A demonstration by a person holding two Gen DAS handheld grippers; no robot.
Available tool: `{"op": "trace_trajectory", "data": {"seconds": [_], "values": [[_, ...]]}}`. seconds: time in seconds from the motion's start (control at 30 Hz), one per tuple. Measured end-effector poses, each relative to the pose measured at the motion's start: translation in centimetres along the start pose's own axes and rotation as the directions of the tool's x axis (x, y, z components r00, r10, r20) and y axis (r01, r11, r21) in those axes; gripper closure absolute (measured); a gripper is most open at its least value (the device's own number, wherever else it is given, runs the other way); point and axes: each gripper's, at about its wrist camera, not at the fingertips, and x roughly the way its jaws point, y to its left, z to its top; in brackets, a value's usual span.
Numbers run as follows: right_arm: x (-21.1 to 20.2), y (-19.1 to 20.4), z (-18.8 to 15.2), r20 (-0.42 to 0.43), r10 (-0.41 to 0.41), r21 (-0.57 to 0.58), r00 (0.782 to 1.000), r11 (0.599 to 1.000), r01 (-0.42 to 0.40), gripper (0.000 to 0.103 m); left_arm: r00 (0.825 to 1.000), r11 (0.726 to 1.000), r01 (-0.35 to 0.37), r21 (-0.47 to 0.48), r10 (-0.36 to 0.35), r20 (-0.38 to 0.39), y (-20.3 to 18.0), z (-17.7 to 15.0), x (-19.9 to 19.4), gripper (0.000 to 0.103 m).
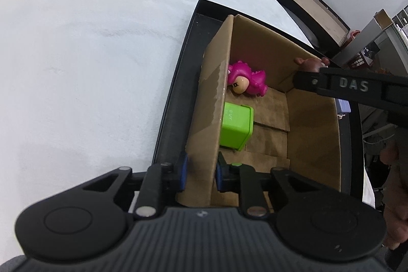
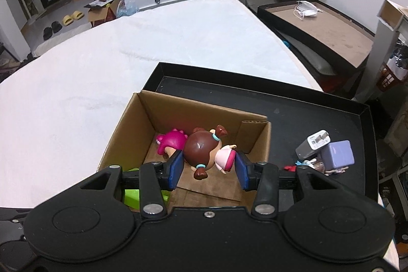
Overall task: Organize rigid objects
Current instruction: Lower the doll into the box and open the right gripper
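Left gripper (image 1: 200,173) comes in low from 6 o'clock; we have its jaws clamped on the near-left wall of the cardboard box (image 1: 313,134), one pad each side. Right gripper (image 2: 207,168) hovers over the box opening, jaws closed on the brown-haired doll (image 2: 204,153). Doll lies sideways between the pads, long axis roughly 9-to-3, head toward 9, pink dress toward 3. In the box: pink dinosaur toy (image 1: 247,79) at 12 o'clock, lying on its side, green block (image 1: 236,126) near the left wall. Box sits in a black tray (image 2: 293,103) on the white surface (image 1: 89,55). Charger (image 2: 313,143) and purple cube (image 2: 338,156) at the tray's 3 o'clock; small items beside them too small to identify.
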Motion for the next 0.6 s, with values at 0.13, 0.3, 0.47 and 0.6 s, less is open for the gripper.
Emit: {"op": "trace_trajectory", "data": {"seconds": [0.13, 0.3, 0.47, 0.6], "values": [[0.6, 0.5, 0.1, -0.018, 0.033, 0.011, 0.999, 0.999, -0.033, 0.06, 1.0, 1.0, 0.002, -0.001, -0.002, 0.001, 0.1, -0.1, 0.0, 0.084], [1.0, 1.7, 0.2, -0.03, 0.062, 0.009, 0.998, 0.998, -0.062, 0.06, 1.0, 1.0, -0.002, -0.003, 0.002, -0.001, 0.0, -0.1, -0.1, 0.084], [0.8, 2.1, 0.5, -0.035, 0.169, 0.046, 0.985, 0.985, -0.167, 0.056, 1.0, 1.0, -0.003, -0.007, 0.003, -0.001, 0.0, -0.1, 0.0, 0.084], [-0.1, 1.6, 0.6, -0.021, 0.163, 0.054, 0.986, 0.985, -0.161, 0.055, 1.0, 1.0, -0.011, -0.001, 0.011, 0.0, -0.2, -0.1, 0.0, 0.084]]}}
